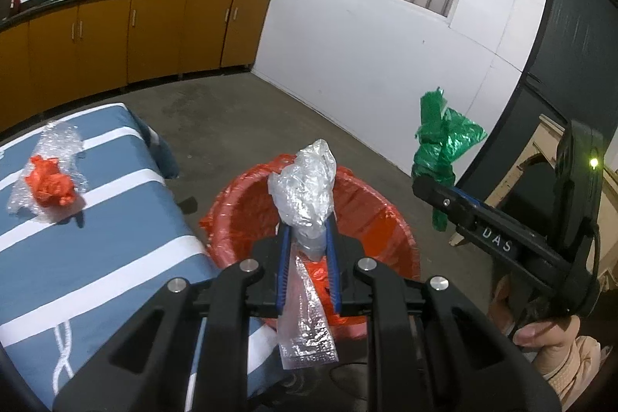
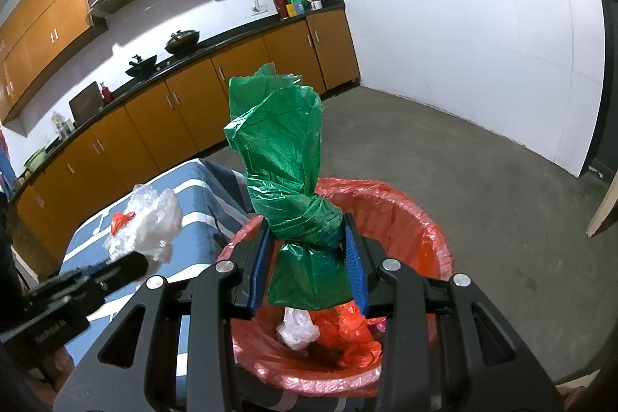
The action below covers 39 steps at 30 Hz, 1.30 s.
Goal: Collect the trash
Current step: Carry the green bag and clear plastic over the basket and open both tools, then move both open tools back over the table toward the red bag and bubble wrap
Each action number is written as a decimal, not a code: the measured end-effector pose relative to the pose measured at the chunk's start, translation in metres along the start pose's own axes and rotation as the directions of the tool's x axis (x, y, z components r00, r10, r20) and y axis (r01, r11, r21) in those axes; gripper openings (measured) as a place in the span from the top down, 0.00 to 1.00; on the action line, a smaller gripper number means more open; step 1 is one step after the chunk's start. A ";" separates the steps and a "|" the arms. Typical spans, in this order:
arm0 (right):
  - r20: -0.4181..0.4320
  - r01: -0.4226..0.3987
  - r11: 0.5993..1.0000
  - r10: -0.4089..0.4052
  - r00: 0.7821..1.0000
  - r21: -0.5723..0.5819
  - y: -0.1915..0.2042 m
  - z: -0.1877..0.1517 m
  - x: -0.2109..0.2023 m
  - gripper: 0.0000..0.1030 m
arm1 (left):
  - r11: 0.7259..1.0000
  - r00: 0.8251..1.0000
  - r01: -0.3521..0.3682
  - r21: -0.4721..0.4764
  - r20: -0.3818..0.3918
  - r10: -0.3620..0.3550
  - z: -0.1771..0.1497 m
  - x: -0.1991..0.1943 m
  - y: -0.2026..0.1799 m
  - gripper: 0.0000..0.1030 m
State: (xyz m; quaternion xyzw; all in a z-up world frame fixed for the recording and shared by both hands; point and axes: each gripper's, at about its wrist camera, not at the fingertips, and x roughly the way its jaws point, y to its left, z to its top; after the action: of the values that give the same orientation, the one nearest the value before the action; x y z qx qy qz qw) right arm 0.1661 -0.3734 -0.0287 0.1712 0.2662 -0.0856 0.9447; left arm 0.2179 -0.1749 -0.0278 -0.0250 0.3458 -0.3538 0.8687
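My left gripper (image 1: 308, 238) is shut on a wad of clear bubble wrap (image 1: 305, 192), held above the near rim of a bin lined with a red bag (image 1: 386, 219). My right gripper (image 2: 308, 242) is shut on a twisted green plastic bag (image 2: 286, 165), which stands upright over the same red-lined bin (image 2: 425, 219). The bin holds crumpled white and red scraps (image 2: 297, 331). In the left wrist view the right gripper (image 1: 428, 192) with the green bag (image 1: 440, 141) hangs at the right. In the right wrist view the left gripper (image 2: 143, 259) with the bubble wrap (image 2: 150, 226) shows at the left.
A blue cloth with white stripes (image 1: 116, 257) covers a table left of the bin; on it lie a red crumpled bag (image 1: 50, 180) and more bubble wrap (image 1: 61, 138). Orange kitchen cabinets (image 1: 135, 37) line the far wall. Bare concrete floor (image 2: 483, 161) lies beyond the bin.
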 end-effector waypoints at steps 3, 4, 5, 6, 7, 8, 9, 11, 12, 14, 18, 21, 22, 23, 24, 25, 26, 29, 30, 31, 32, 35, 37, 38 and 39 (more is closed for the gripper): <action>0.004 -0.001 1.000 0.001 1.000 0.020 -0.003 0.002 0.002 0.65 | 1.000 1.000 0.015 -0.002 -0.012 -0.016 0.000 0.010 -0.002 0.82; 0.004 -0.003 1.000 0.003 1.000 0.026 -0.004 0.003 0.002 0.65 | 1.000 1.000 0.022 -0.003 -0.019 -0.022 0.000 0.014 -0.003 0.82; 0.005 -0.004 0.999 0.004 1.000 0.032 -0.005 0.004 0.003 0.65 | 1.000 0.999 0.026 -0.005 -0.026 -0.026 0.000 0.018 -0.004 0.82; 0.007 -0.006 0.999 0.006 1.000 0.037 -0.005 0.005 0.004 0.65 | 1.000 0.999 0.027 -0.009 -0.033 -0.027 -0.001 0.022 -0.004 0.82; 0.007 -0.007 0.999 0.007 1.000 0.041 -0.006 0.006 0.004 0.65 | 1.000 0.999 0.026 -0.015 -0.040 -0.026 -0.002 0.026 -0.003 0.79; 0.006 -0.008 0.999 0.008 1.000 0.043 -0.007 0.007 0.005 0.64 | 0.999 0.998 0.028 -0.023 -0.050 -0.029 -0.003 0.031 -0.001 0.77; 0.003 -0.010 0.999 0.010 1.000 0.048 -0.007 0.007 0.006 0.63 | 0.999 0.998 0.031 -0.030 -0.057 -0.033 -0.005 0.034 0.000 0.72; 0.000 -0.014 0.998 0.014 1.000 0.055 -0.009 0.005 0.007 0.60 | 0.999 0.997 0.030 -0.041 -0.072 -0.033 -0.009 0.039 0.003 0.67; -0.004 -0.013 0.998 0.013 1.000 0.054 -0.008 0.004 0.007 0.56 | 0.999 0.997 0.023 -0.041 -0.076 -0.026 -0.011 0.041 0.003 0.66; -0.005 -0.009 0.999 0.009 1.000 0.049 -0.008 0.002 0.007 0.49 | 0.999 0.996 -0.001 -0.045 -0.085 -0.003 -0.014 0.042 0.008 0.65; 0.005 0.025 0.999 -0.025 1.000 0.027 -0.006 -0.002 0.004 0.37 | 0.995 0.994 -0.090 -0.049 -0.066 0.087 -0.019 0.031 0.025 0.55; 0.004 0.035 0.999 -0.035 0.999 0.017 -0.006 -0.003 0.003 0.35 | 0.986 0.987 -0.158 -0.047 -0.043 0.156 -0.022 0.016 0.041 0.50; 0.002 0.034 0.999 -0.034 0.999 0.015 -0.005 -0.002 0.003 0.35 | 0.983 0.984 -0.178 -0.046 -0.038 0.176 -0.023 0.012 0.045 0.48; 0.001 0.033 0.999 -0.033 0.999 0.013 -0.004 -0.001 0.004 0.35 | 0.978 0.978 -0.206 -0.043 -0.032 0.204 -0.025 0.007 0.050 0.47; -0.001 0.030 1.000 -0.030 1.000 0.007 -0.001 -0.002 0.004 0.35 | 0.972 0.973 -0.231 -0.041 -0.028 0.230 -0.026 0.002 0.056 0.46; -0.001 0.026 1.000 -0.026 1.000 -0.001 0.001 -0.002 0.004 0.35 | 0.964 0.965 -0.262 -0.042 -0.022 0.261 -0.028 -0.004 0.063 0.45; -0.001 0.022 1.000 -0.022 1.000 -0.012 0.005 -0.001 0.005 0.35 | 0.956 0.957 -0.289 -0.046 -0.020 0.288 -0.030 -0.011 0.070 0.45; -0.007 0.003 0.999 -0.003 1.000 -0.047 0.020 0.001 0.009 0.35 | 0.932 0.934 -0.357 -0.063 -0.014 0.357 -0.034 -0.028 0.095 0.45; -0.011 -0.010 0.998 0.009 1.000 -0.064 0.028 0.001 0.011 0.35 | 0.918 0.921 -0.389 -0.071 -0.009 0.390 -0.036 -0.036 0.107 0.44; -0.016 -0.024 0.997 0.022 1.000 -0.080 0.037 0.002 0.014 0.35 | 0.908 0.911 -0.411 -0.077 -0.006 0.412 -0.038 -0.043 0.115 0.43; -0.020 -0.034 0.995 0.032 0.999 -0.090 0.043 0.002 0.015 0.35 | 0.895 0.898 -0.439 -0.085 -0.004 0.440 -0.040 -0.051 0.125 0.43; -0.035 -0.078 0.988 0.074 0.997 -0.133 0.070 0.002 0.023 0.35 | 0.858 0.864 -0.499 -0.125 -0.002 0.503 -0.042 -0.071 0.153 0.43; -0.049 -0.117 0.980 0.110 0.993 -0.160 0.091 0.002 0.031 0.35 | 0.829 0.840 -0.536 -0.160 0.000 0.543 -0.044 -0.087 0.173 0.42; -0.056 -0.133 0.976 0.125 0.991 -0.172 0.101 0.002 0.034 0.35 | 0.816 0.829 -0.551 -0.175 0.001 0.560 -0.045 -0.094 0.180 0.42; -0.065 -0.155 0.970 0.146 0.987 -0.188 0.114 0.002 0.040 0.35 | 0.803 0.818 -0.565 -0.189 0.002 0.575 -0.046 -0.101 0.188 0.42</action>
State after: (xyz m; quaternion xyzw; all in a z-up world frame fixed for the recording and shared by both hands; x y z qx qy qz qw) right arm 0.2291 -0.2711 -0.0169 0.1011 0.2832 0.0167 0.9536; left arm 0.2504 0.0386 -0.0577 -0.0088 0.3417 -0.0430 0.9388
